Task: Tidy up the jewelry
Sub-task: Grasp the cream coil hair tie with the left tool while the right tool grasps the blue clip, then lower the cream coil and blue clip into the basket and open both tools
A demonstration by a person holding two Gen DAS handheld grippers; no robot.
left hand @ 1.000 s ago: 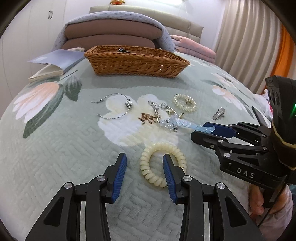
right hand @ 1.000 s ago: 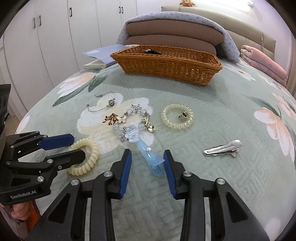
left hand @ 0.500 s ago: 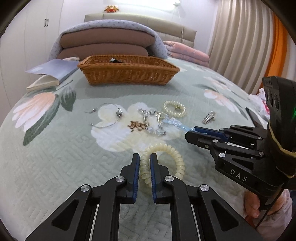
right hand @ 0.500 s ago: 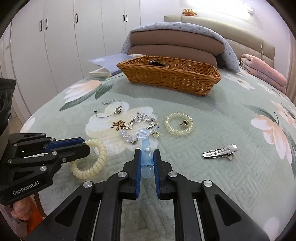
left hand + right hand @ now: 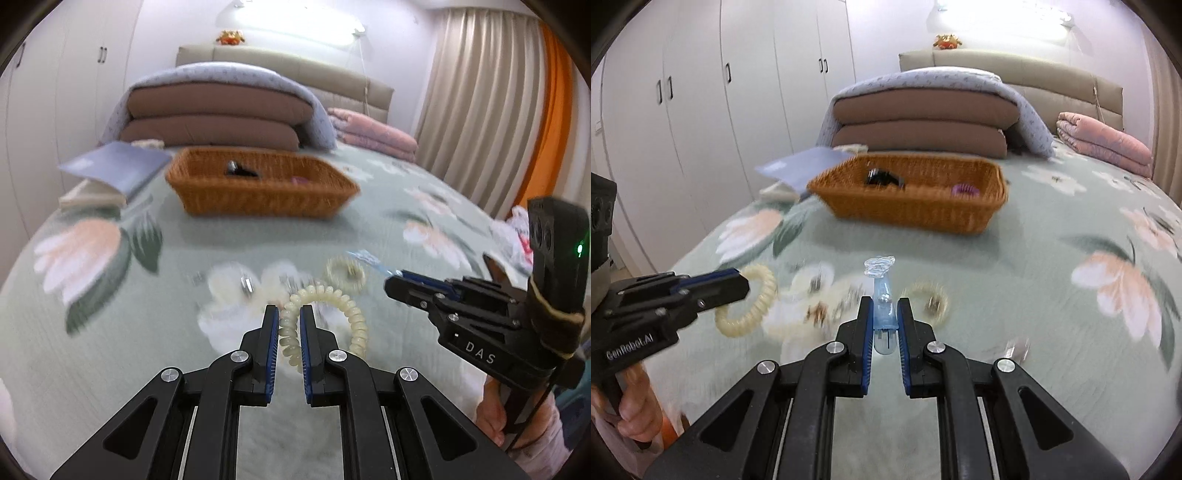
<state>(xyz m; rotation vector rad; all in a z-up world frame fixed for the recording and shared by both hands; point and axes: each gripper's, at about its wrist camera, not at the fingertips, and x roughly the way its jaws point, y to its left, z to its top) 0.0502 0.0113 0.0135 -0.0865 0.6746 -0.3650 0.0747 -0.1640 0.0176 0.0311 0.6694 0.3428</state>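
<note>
Left wrist view shows the left gripper (image 5: 289,325) with its two blue-padded jaws closed on a cream spiral hair tie (image 5: 345,314); one side of the coil is pinched between the pads and the rest of the loop hangs free to the right, lifted above the bed (image 5: 110,350). To the right, the right gripper (image 5: 397,280) reaches in from the side, held by a hand (image 5: 491,413) at the lower right edge, with a pale blue hair clip (image 5: 365,256) sticking out past its tips. Beyond the hair tie a small pearly coil bracelet (image 5: 345,275) lies on the green floral quilt, blurred. Farther back sits a woven basket (image 5: 258,199) with a dark item inside, and a blue book (image 5: 118,170) lies to its left. Stacked brown pillows (image 5: 218,118) sit behind under a grey blanket.

Right wrist view shows the right gripper (image 5: 884,321) clamped on the pale blue hair clip (image 5: 882,291), which points forward and up from between the pads, its decorated end clear of the quilt. At left the left gripper (image 5: 738,286) holds the cream spiral hair tie (image 5: 753,299) in the air. More jewellery (image 5: 827,306) lies blurred on the quilt below, too smeared to tell apart. The basket (image 5: 916,210) holds a black item and a purple one
</note>
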